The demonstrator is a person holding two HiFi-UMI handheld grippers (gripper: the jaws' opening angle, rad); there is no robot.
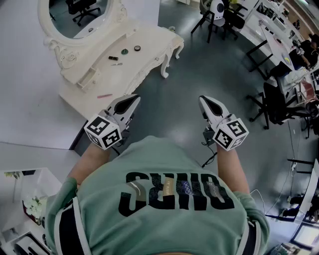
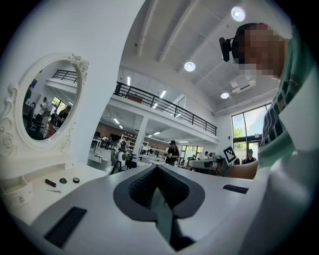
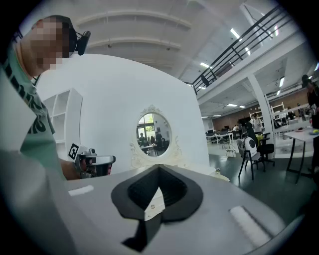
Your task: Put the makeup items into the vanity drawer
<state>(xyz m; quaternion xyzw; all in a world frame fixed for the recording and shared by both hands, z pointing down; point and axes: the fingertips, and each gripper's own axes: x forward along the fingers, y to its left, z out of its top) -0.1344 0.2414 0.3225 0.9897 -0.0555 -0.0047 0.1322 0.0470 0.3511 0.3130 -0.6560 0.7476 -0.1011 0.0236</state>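
The white vanity with its oval mirror stands at the upper left of the head view. On its top lie a black tube, a dark round item, a round compact and a thin stick. A small drawer box sits on the vanity's left end. My left gripper and right gripper are held over the floor short of the vanity, both shut and empty. The left gripper view shows the same items far to the left of the shut gripper.
A pink stick lies on the white surface below the drawer box. Office chairs and desks fill the upper right, over grey floor. In the right gripper view the mirror stands ahead of the gripper.
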